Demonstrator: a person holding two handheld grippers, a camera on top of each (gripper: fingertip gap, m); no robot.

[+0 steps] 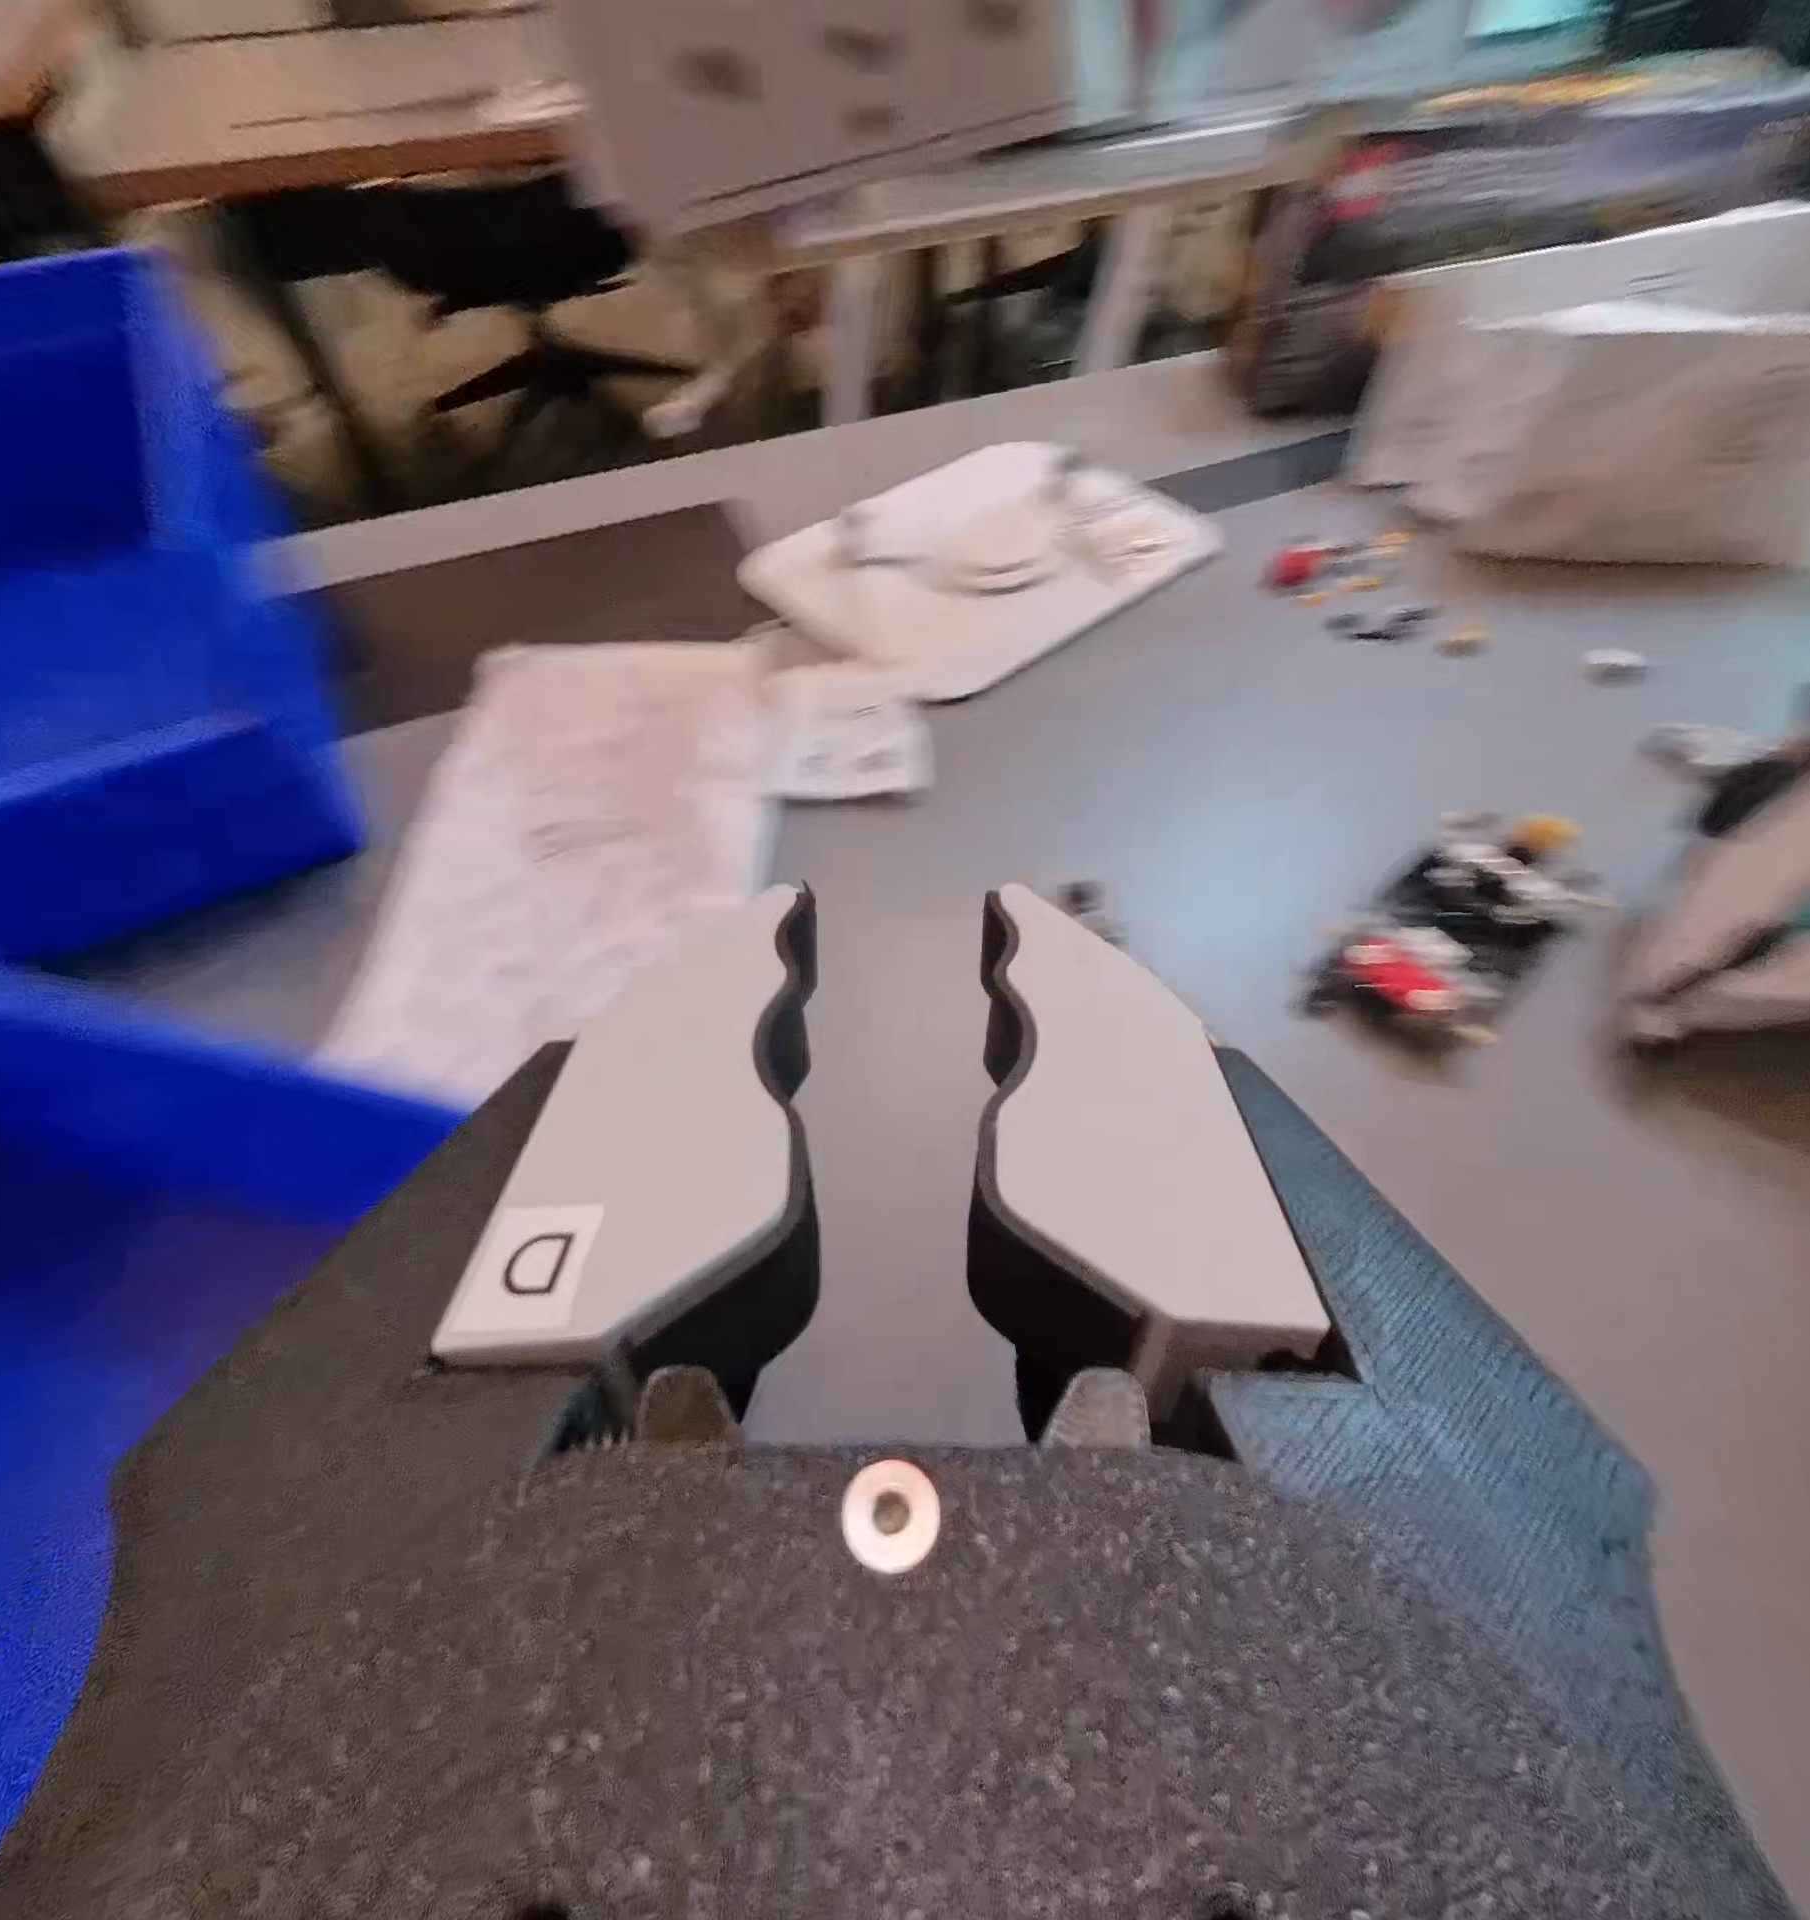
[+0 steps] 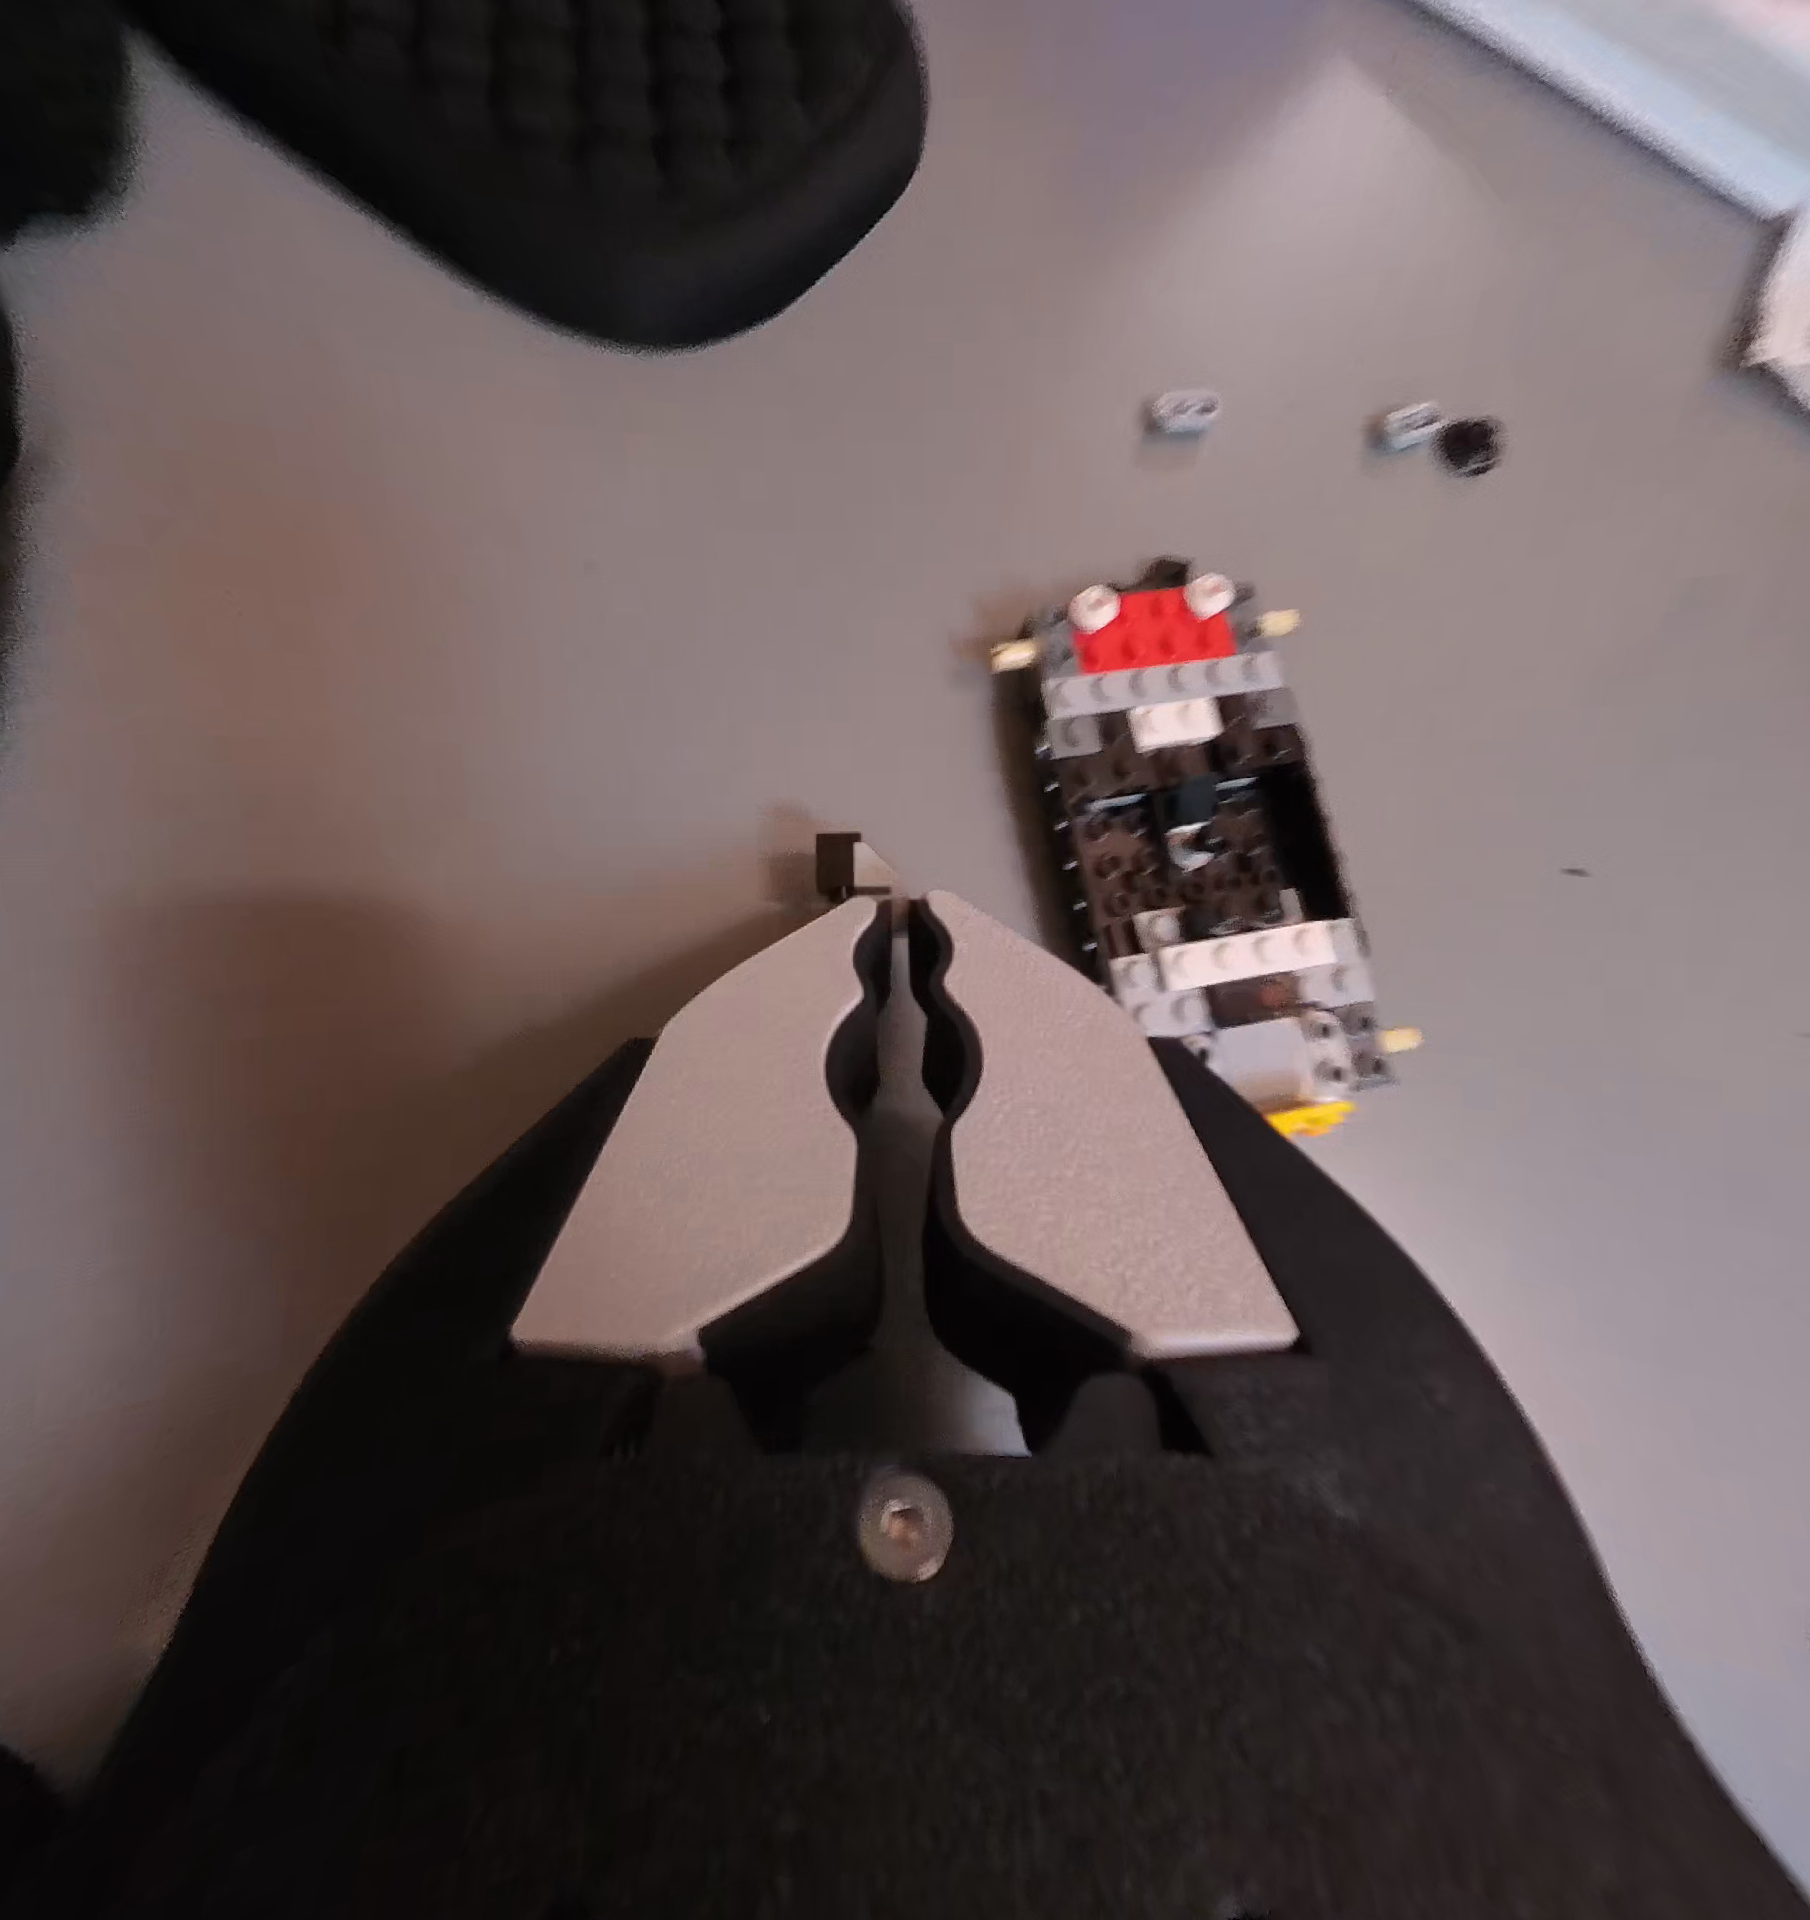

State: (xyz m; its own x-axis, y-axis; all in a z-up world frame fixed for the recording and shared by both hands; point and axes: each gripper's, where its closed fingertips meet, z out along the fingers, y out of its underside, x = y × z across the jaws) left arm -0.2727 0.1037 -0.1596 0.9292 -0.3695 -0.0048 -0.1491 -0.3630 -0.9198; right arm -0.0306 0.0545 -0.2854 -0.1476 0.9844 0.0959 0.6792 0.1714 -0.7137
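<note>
Left wrist view: two blue bins (image 1: 101, 582) stood at 9 o'clock, the nearer one at 8 o'clock beside the gripper body. A white printed sheet (image 1: 568, 831) lay at 11 o'clock from the fingertips, with a smaller leaflet (image 1: 849, 738) beyond it and a white tray (image 1: 984, 582) at 12 o'clock. The left gripper (image 1: 899, 904) hung above the grey table (image 1: 1244, 779) with its jaws wide apart — nothing lay between the pads, and bare tabletop showed through the gap. At 3 o'clock lay a partly built brick model (image 1: 1441, 935) in black, red and white; loose small bricks (image 1: 1358, 592) were scattered at 1 o'clock, near a white bag (image 1: 1628, 436). The whole view was motion-blurred.

Right wrist view: a black padded object (image 2: 527, 145) filled the 11 o'clock area. The right gripper (image 2: 899, 909) had its jaws drawn narrow, pinching a thin pale piece at the tips; a small black-and-white brick element (image 2: 847, 868) protruded just past the fingertips at 12 o'clock, and whether the two were one part could not be told. The brick model (image 2: 1192, 831) — red plate at the far end — lay just beside the right finger at 2 o'clock. Two small grey bricks (image 2: 1181, 410) and a black round piece (image 2: 1467, 445) lay further off at 1 o'clock.
</note>
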